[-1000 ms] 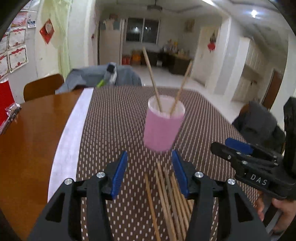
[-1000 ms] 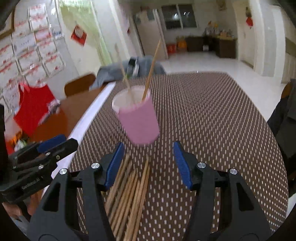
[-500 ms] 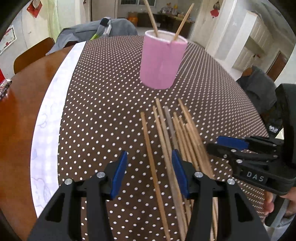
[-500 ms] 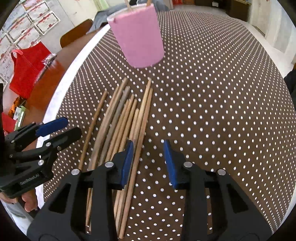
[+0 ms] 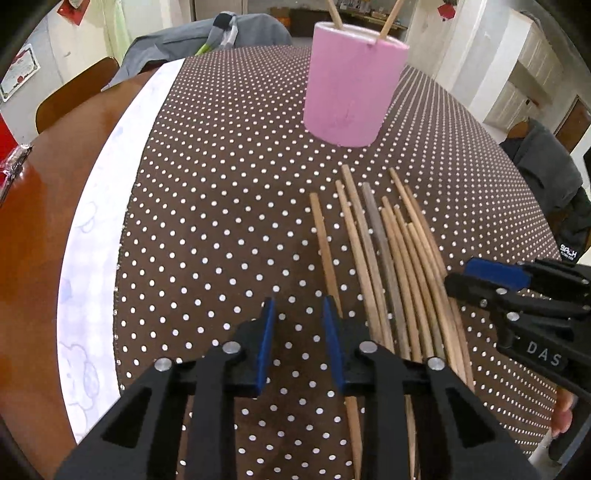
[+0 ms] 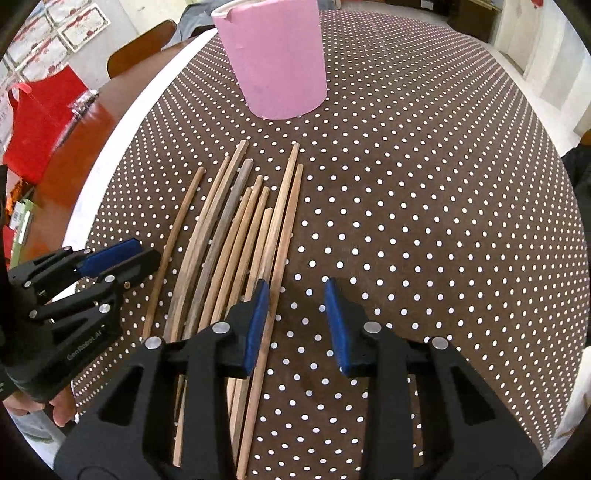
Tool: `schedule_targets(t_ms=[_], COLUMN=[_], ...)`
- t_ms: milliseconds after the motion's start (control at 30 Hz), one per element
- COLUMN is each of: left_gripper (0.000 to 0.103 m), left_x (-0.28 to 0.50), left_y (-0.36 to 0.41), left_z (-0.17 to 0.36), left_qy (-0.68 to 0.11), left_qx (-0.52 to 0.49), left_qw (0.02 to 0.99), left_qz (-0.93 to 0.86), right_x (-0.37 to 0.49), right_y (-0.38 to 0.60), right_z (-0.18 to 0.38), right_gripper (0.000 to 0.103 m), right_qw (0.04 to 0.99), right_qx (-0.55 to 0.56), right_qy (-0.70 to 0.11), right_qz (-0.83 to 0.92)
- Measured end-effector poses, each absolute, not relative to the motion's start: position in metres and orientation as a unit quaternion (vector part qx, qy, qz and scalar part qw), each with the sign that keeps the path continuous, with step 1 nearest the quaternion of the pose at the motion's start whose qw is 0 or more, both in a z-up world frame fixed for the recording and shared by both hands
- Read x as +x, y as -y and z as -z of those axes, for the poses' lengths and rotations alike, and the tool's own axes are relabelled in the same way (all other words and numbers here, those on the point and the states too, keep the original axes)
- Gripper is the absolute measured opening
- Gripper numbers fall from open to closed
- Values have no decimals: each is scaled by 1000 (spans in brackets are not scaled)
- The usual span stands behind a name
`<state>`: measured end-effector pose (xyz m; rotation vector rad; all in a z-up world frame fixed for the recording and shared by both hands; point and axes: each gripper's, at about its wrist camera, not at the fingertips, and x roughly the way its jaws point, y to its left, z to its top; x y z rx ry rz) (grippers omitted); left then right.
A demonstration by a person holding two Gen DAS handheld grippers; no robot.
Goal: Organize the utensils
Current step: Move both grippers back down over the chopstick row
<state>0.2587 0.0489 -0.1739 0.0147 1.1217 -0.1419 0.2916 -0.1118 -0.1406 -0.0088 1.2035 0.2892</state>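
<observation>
- The left gripper [image 5: 297, 332] hangs low over the dotted tablecloth [image 5: 221, 206]. Its jaws are closing, with only bare cloth between the blue pads; the right-hand pad sits just above the loose chopstick [image 5: 325, 251] at the left edge of the pile, not pressing it.
- The right gripper [image 6: 293, 317] is also low over the cloth. Its jaws stand partly apart and grip nothing; its left pad lies over the rightmost sticks of the pile, and the gap between the pads shows cloth.
- Each gripper shows in the other's view, at either side of the pile.
- The chopsticks [image 6: 236, 236] lie flat on the cloth in a loose bundle, running away from the grippers, tips fanned toward the cup. One grey stick [image 6: 225, 218] lies among the tan ones.
- Beyond the tips, well clear of them, the pink cup [image 5: 352, 81] stands upright with two chopsticks [image 5: 389, 18] leaning inside.
- At the far left, a red bag [image 6: 33, 125] sits on the bare wooden table [image 5: 33, 236].
</observation>
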Motion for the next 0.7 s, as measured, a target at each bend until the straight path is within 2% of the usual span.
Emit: schedule_targets(t_ms=[400,700], left_gripper=[26,26], left_x=[264,262], left_y=[-46,-35], left_z=[167,166], left_qy=[-535,-539], left_qx=[-17,2], left_qw=[841,838], left_qz=[77,81], right_x=[307,311], right_y=[95,78], right_z=[144,149], right_gripper=[28,28], right_qw=[811,813], right_qx=[-21,-40], right_qy=[-570,-566], right_qz=[-130,-130])
